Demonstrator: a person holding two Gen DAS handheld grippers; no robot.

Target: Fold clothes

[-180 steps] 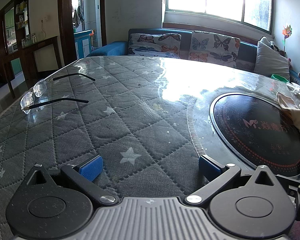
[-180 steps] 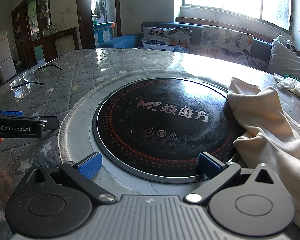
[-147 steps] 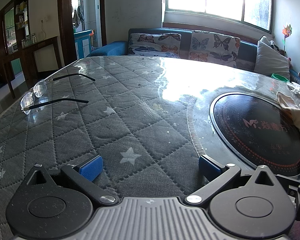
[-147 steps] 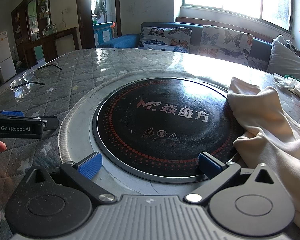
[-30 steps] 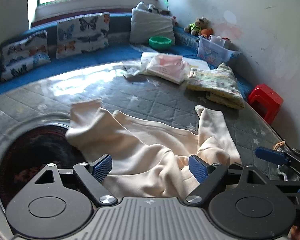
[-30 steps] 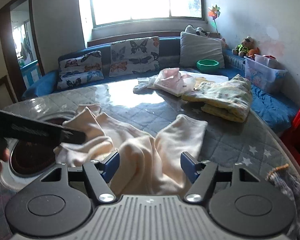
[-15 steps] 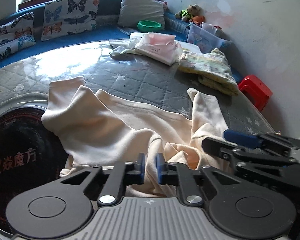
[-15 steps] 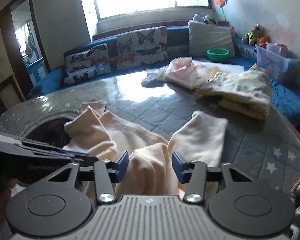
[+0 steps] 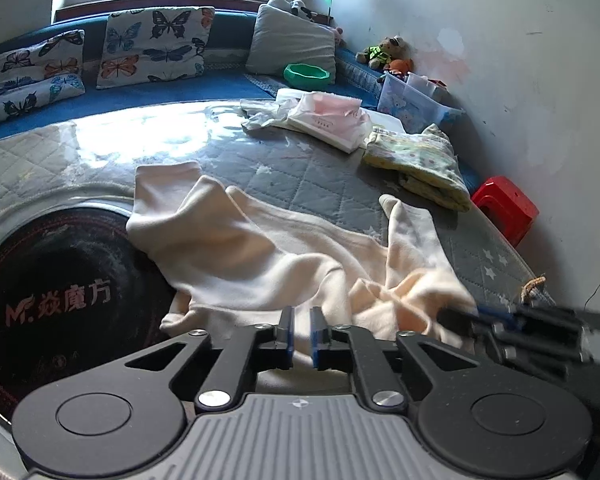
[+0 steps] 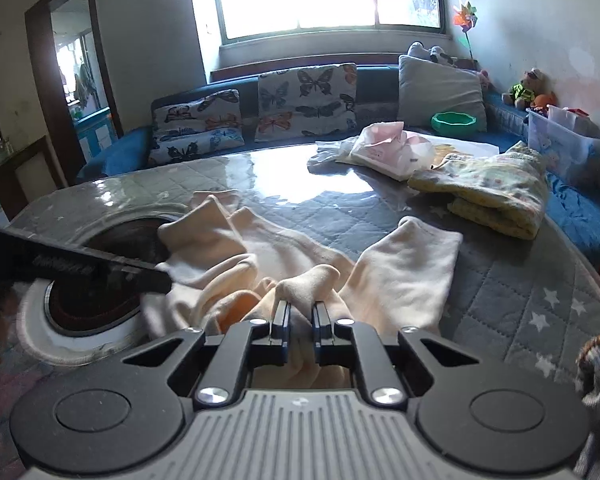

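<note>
Both your tools are pinching the cream garment.

Your left tool [image 9: 300, 334] has its blue pads almost together, with the near edge of the cream garment [image 9: 260, 252] caught between them. Your right tool [image 10: 301, 330] is nearly closed too, squeezing a bunched-up fold of the same garment [image 10: 400, 276]. The garment lies crumpled on the gray quilted surface [image 9: 324, 184], and one corner hangs over the round black cooktop [image 9: 60, 280]. Its two sleeves stick out toward the far side. Farther back on the surface you can see a folded yellow cloth [image 9: 420, 164] and a pink and white pile [image 9: 328, 116], both well apart from the garment.
</note>
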